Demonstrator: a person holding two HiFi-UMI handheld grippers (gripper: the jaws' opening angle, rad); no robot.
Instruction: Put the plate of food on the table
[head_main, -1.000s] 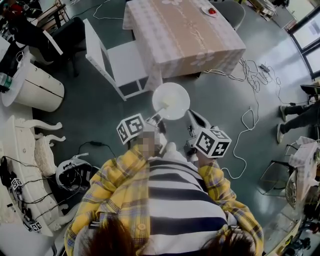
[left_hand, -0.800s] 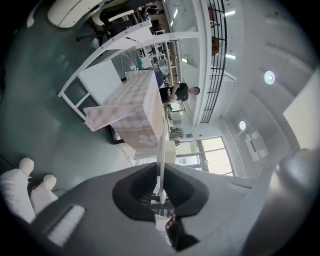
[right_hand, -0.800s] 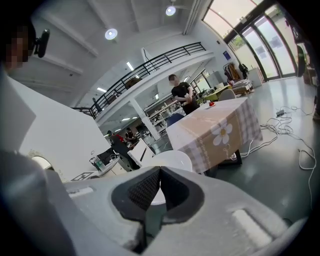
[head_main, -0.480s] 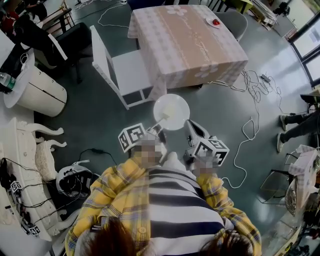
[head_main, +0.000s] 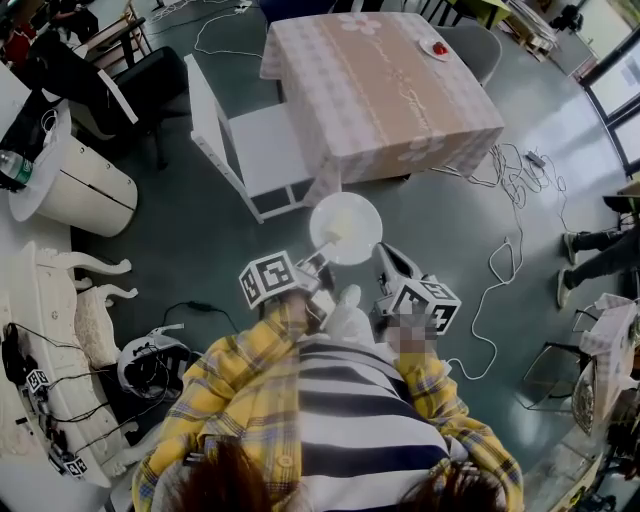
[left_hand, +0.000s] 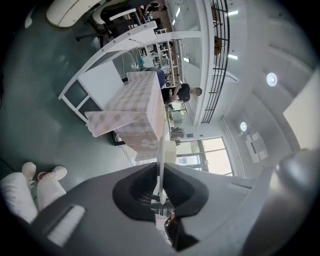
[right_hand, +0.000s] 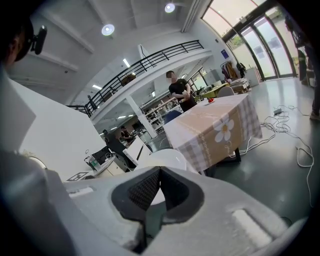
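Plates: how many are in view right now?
2. One white plate held in the left gripper; one small plate with red food on the table, far corner. Others may be hidden.

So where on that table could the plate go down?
Nearly the whole tablecloth is bare; only a small dish with something red sits at its far right corner. A white chair crowds its left side, cables the floor on its right.

**Q:** Was any lettering, number or brand legible?

**A:** None. The left marker cube (head_main: 268, 280) and right marker cube (head_main: 430, 298) bore only black-and-white square patterns. The blue wall sign (right_hand: 223, 52) was too small to read.
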